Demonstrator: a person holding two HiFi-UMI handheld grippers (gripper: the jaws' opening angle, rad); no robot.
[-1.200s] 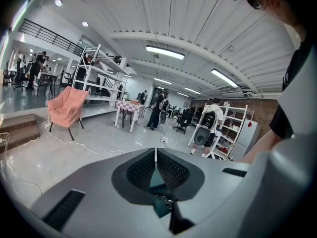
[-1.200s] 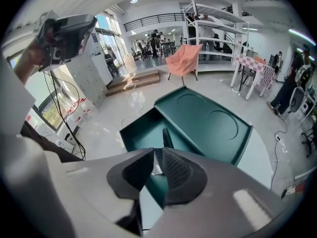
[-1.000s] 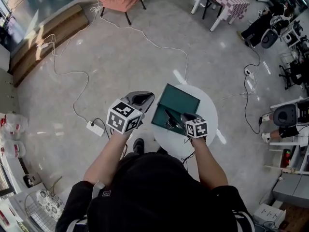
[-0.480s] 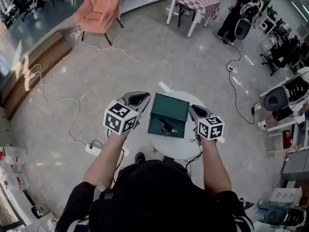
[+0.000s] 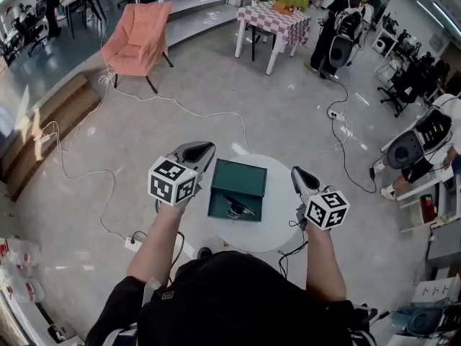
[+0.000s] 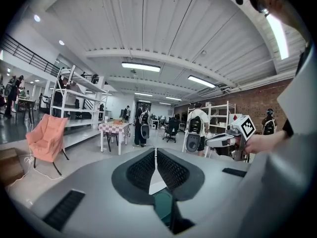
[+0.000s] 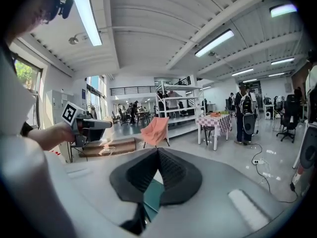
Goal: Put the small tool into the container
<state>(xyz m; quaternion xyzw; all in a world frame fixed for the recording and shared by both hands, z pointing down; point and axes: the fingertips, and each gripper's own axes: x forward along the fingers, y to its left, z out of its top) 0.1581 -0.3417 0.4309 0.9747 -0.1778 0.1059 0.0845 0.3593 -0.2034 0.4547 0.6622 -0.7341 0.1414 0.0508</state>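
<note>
Listing by count, head view first:

- Tabletop (image 5: 277,225), one: round, white, on a pale floor.
- Container (image 5: 239,181), one: green, rectangular, open-topped. It sits on the left half of the tabletop, its left side close to the tabletop's left edge.
- Small tool (image 5: 234,208), one: dark, lying inside the container at its near end. Its shape is too small to make out.
- Left tongs (image 5: 204,148), one: held in the air just off the tabletop's left edge, beside the container and not touching it. In the left gripper view the pads meet at the tips with nothing between them.
- Right tongs (image 5: 297,172), one: held above the tabletop's right edge, apart from the container. The pads are pressed together at the tips and hold nothing.

Surroundings:

- Pink armchair (image 5: 133,40), one, well beyond the tabletop's far edge.
- Checked table (image 5: 277,21), one.
- White cables (image 5: 75,173) trailing over the floor to a power strip (image 5: 132,244) on the left.
- Person with a backpack (image 5: 336,33) standing far off; a second person (image 5: 425,146) at the right.
</note>
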